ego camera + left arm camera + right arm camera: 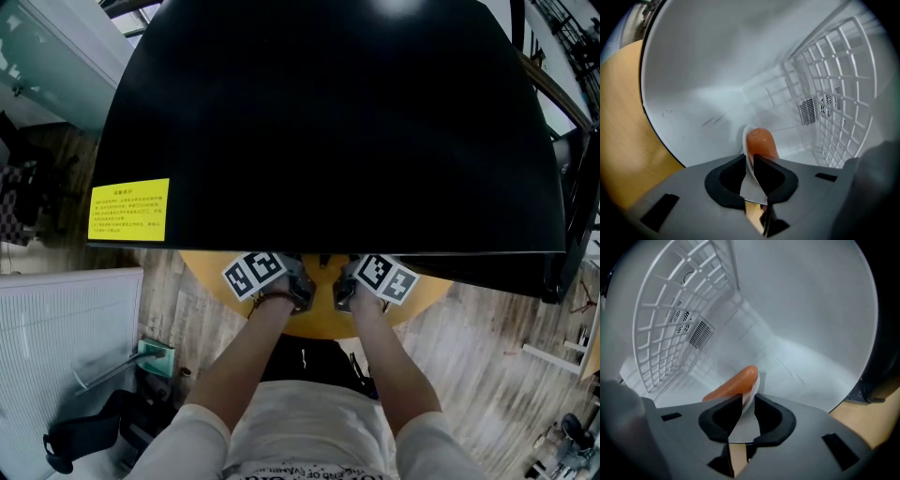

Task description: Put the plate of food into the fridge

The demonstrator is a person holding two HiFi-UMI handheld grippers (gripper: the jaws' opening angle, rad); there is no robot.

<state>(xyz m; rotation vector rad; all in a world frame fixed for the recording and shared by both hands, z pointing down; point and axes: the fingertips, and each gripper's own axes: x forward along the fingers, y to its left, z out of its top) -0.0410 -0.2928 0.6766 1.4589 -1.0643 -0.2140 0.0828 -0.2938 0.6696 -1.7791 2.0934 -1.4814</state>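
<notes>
**Left gripper view:** clamping the plate [749, 182] edge-on by its rim, between the narrow-set jaws of the left gripper [751, 161]. Carrying orange food [760, 143] on that plate, just beyond the jaw tips. Holding both inside the white cavity of the fridge [717, 70], with no telling whether the plate is touching the floor. Facing a wire shelf [843, 93] at right and a vent [806, 111] on the back wall. Catching the edge of a wooden table [621, 140] at far left.

**Right gripper view:** pinching another part of the same rim in the right gripper [748, 401], jaws likewise closed down on it. Showing the food just past the tips and to their left. Looking farther in at the shelf on the left, with the vent behind it.

**Head view:** holding both grippers side by side over the table, under the overhang of the black fridge top. Showing the marker cubes [253, 274] just beyond the forearms [248, 366], and a yellow label [128, 208] near the top's left corner.
</notes>
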